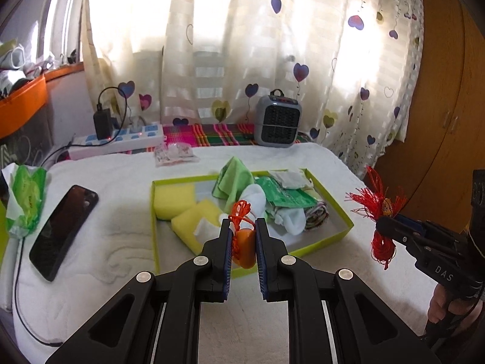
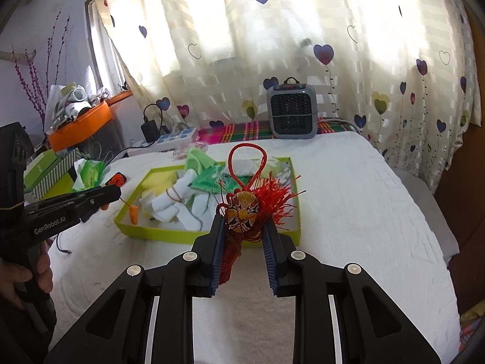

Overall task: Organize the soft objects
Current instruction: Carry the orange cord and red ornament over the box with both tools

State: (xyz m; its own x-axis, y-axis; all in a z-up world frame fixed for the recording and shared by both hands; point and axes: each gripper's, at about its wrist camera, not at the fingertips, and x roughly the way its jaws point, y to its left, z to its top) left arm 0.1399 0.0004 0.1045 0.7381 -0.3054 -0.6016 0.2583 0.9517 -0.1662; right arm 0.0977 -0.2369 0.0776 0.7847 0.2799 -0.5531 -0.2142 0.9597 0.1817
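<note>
Left claw (image 1: 244,232) pinches one orange earplug (image 1: 243,247) above the near rim of one green tray (image 1: 155,236). Right claw (image 2: 244,232) pinches one red tassel ornament (image 2: 244,212) above the same rim. Bare bed (image 2: 363,200) lies right of the tray; two yellow sponges (image 1: 169,198) sit inside.

Black smartphone (image 1: 63,232) flat on white bedspread (image 1: 106,273). Grey portable heater (image 1: 277,121) upright before heart-print curtain (image 1: 242,45). White power strip (image 1: 121,139) beside plaid cloth (image 1: 212,133).
</note>
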